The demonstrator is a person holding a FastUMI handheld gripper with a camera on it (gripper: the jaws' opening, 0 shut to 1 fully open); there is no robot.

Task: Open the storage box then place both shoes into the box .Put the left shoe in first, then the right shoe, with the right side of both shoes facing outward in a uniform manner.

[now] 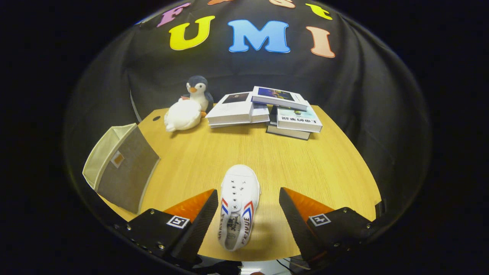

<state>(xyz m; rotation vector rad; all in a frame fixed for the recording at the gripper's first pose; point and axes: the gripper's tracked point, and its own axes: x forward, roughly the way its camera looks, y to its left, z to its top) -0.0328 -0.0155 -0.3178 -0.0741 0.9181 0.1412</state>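
A small white canvas shoe (237, 204) with red and blue stripes lies on the wooden table (305, 168), toe pointing away from me. Its heel half sits between the two fingers of my gripper (248, 217), which is open, with a wide gap on the shoe's right side and the left finger close to it. A grey fabric storage box (121, 168) with a cream lining stands at the table's left edge, its open top turned to the left.
At the back of the table lie a stack of books (267, 110), a penguin plush (198, 91) and a white plush (183, 114). The table's near edge runs just below the shoe's heel.
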